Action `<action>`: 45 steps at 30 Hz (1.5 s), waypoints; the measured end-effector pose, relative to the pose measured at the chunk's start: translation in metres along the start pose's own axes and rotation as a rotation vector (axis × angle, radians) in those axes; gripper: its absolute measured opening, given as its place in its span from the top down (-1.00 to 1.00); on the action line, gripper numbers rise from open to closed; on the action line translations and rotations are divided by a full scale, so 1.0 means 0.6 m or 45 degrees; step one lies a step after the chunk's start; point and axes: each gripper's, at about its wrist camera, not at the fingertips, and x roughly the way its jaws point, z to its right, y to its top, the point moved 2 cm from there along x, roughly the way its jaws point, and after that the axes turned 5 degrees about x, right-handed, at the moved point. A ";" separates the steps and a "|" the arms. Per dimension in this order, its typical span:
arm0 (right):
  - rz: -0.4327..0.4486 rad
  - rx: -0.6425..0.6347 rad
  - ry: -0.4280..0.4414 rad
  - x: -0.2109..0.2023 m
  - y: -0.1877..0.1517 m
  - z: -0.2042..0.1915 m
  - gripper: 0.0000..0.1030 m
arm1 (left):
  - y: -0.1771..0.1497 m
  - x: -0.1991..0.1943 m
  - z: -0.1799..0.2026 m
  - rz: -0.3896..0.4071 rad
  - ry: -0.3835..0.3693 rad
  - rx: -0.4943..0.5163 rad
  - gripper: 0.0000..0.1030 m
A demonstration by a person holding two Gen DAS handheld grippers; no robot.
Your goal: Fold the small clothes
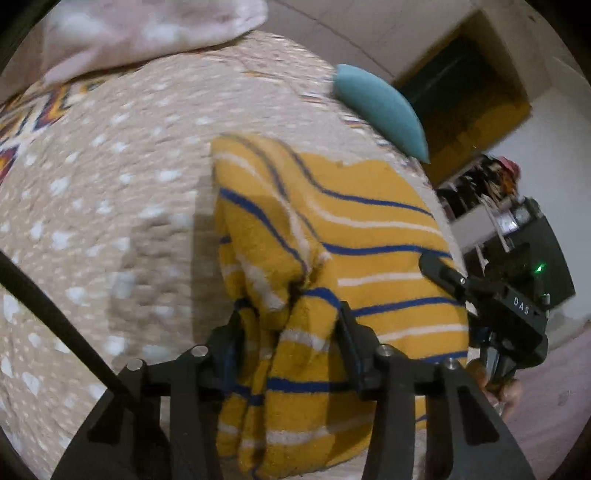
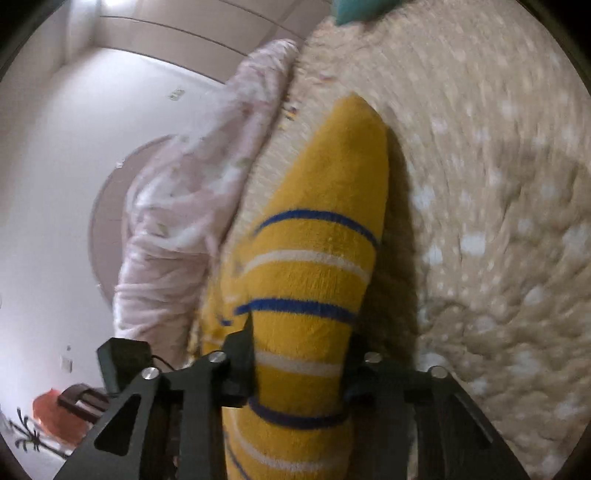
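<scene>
A small yellow garment (image 1: 354,229) with blue and white stripes lies on a beige spotted bedspread (image 1: 110,206). My left gripper (image 1: 291,325) is shut on a bunched fold of the garment near its near edge. The right gripper shows in the left wrist view (image 1: 480,291) at the garment's right edge. In the right wrist view my right gripper (image 2: 299,354) is shut on the same yellow striped garment (image 2: 325,221), which stretches away from the fingers over the bedspread (image 2: 498,221).
A teal cushion (image 1: 380,107) lies at the far edge of the bed. A pink-white quilt (image 1: 147,29) is heaped at the far left; it also shows in the right wrist view (image 2: 192,206). Cluttered shelves (image 1: 491,192) stand beyond the bed's right side.
</scene>
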 end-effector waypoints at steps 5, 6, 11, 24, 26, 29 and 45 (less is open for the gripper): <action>0.149 -0.064 -0.060 -0.120 -0.008 0.006 0.31 | 0.001 0.028 0.076 0.021 -0.050 0.083 0.17; 0.171 -0.075 -0.134 -0.137 -0.011 0.021 0.30 | -0.003 0.045 0.080 0.003 -0.005 0.087 0.14; 0.136 0.023 -0.326 -0.165 -0.032 0.095 -0.12 | -0.030 0.083 0.063 -0.059 0.050 -0.007 -0.28; 0.175 -0.152 -0.094 -0.207 -0.100 -0.010 0.06 | -0.131 -0.032 0.042 0.100 0.482 0.139 -0.38; 0.079 -0.064 -0.084 -0.165 -0.120 0.025 0.08 | -0.146 -0.024 0.022 0.070 0.592 0.166 -0.38; 0.038 0.056 -0.012 -0.155 -0.151 0.070 0.44 | -0.165 -0.013 0.007 0.074 0.590 0.209 -0.44; -0.004 -0.074 -0.043 -0.041 -0.080 -0.033 0.38 | -0.181 0.014 0.018 0.174 0.608 0.339 -0.90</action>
